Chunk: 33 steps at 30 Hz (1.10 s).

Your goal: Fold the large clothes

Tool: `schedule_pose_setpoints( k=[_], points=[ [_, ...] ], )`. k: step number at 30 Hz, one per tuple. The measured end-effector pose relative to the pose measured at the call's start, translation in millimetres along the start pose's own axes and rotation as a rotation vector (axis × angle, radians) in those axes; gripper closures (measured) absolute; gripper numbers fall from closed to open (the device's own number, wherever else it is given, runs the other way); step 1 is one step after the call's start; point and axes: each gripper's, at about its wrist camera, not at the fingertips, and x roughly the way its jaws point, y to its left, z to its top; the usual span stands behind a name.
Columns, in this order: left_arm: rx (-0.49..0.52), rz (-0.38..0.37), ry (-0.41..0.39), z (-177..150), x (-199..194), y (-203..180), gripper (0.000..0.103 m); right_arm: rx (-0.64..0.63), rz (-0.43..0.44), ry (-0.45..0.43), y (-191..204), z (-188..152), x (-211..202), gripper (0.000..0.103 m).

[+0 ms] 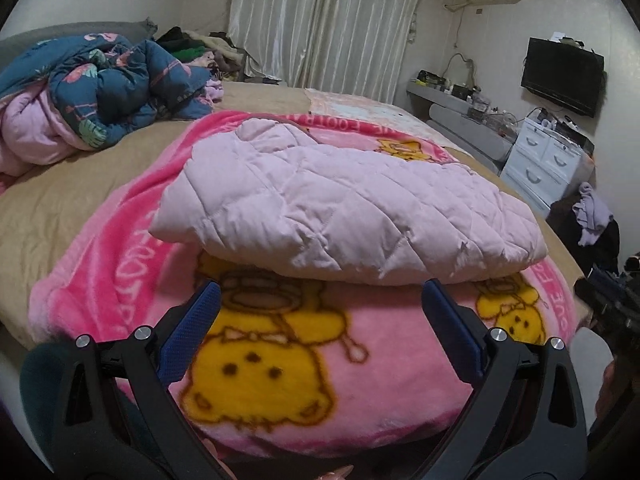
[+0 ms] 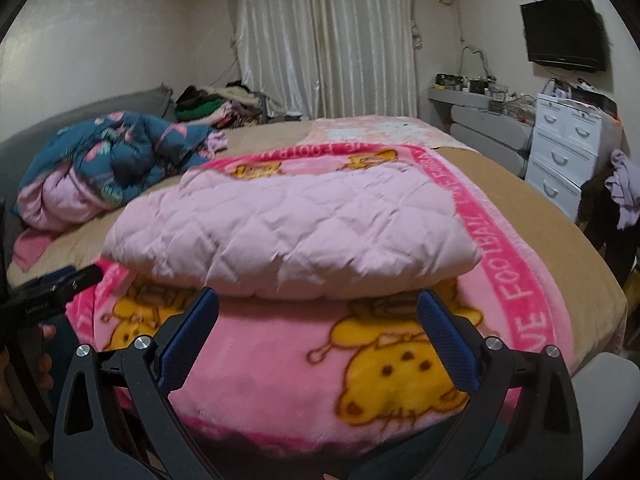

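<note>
the folded pink quilted coat [image 1: 344, 216] lies on the pink blanket [image 1: 280, 360], which covers the near end of the bed [image 1: 48, 200]; the coat's near edge sits back from the blanket's near edge

the left gripper [image 1: 320, 320] hangs over the blanket's near edge with its jaws spread wide and nothing between them; the right gripper [image 2: 318, 324] does the same, jaws wide apart and empty. both sets of blue pads [image 1: 192, 332] stop short of the coat

the left view catches the right gripper only as a dark shape at its right edge; the right view catches the left one as a dark bar at its left edge, cut off by the frame

the right view shows the blanket's right border, where white letters read "football"; the rest of that border writing is too bent to make out. the left view shows upside-down letters along the far border, partly hidden by the coat, and blurred ones down the left border

a blue patterned quilt [image 1: 116, 80] is heaped at the bed's far left corner, with a pile of dark clothes [image 2: 216, 104] behind it. both views show the curtain [image 2: 324, 40], the tv [image 2: 564, 32] on the wall, and white drawers [image 1: 544, 160] off the bed's right side
</note>
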Motion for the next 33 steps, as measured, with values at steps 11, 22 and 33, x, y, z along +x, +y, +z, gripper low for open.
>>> schedule_pose_setpoints(
  k=[11,22,33],
  points=[
    [0.022,0.001,0.017,-4,6,0,0.009,-0.021,0.055,0.056,28,-14,25,0.004],
    [0.026,-0.007,0.029,-6,11,2,0.009,-0.018,0.042,0.049,28,-13,29,0.004],
    [0.037,-0.01,0.028,-8,11,-1,0.009,-0.017,0.043,0.041,26,-12,29,0.004]
  ],
)
